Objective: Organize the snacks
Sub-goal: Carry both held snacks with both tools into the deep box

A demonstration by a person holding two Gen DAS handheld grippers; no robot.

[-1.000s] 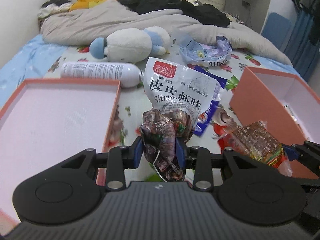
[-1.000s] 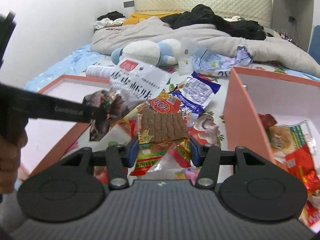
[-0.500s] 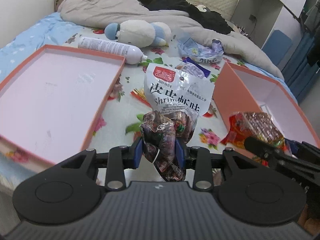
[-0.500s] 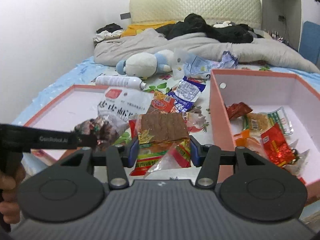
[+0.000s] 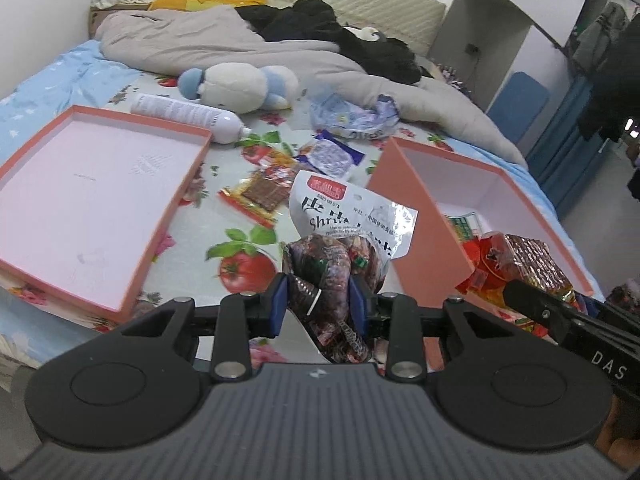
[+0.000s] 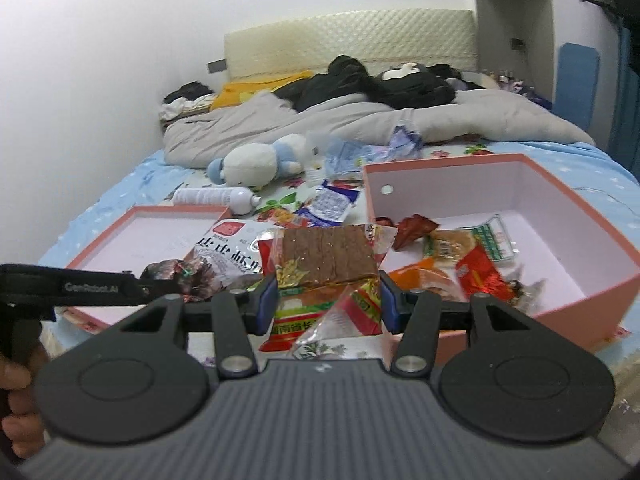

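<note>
Both claws have lifted off the bed: left claw (image 5: 318, 300), just tightened, pinches the shrimp-snack bag (image 5: 348, 216); right claw (image 6: 328, 300) grips the brown snack packet (image 6: 326, 258). Both hang beside the box (image 6: 580, 304) near the bed's foot edge, probably next stop.

Surface: bed (image 5: 256, 256) with tomato/flower print sheet, blue at the edges. From the left wrist view: shallow pink box lid (image 5: 92, 192) at 9 o'clock, deep pink box (image 5: 416, 216) at 3 o'clock, both flat on the sheet. White spray bottle (image 5: 188, 118) on its side at 11, just beyond the lid. Blue-white plush toy (image 5: 240, 88) at 12, beside the bottle. Loose snack packs between the boxes: red-brown strip pack (image 5: 260, 192), blue pack (image 5: 332, 156), crumpled pale-blue bag (image 5: 352, 120). Grey duvet (image 5: 224, 48) and black clothes (image 5: 340, 36) heaped at the far end.
</note>
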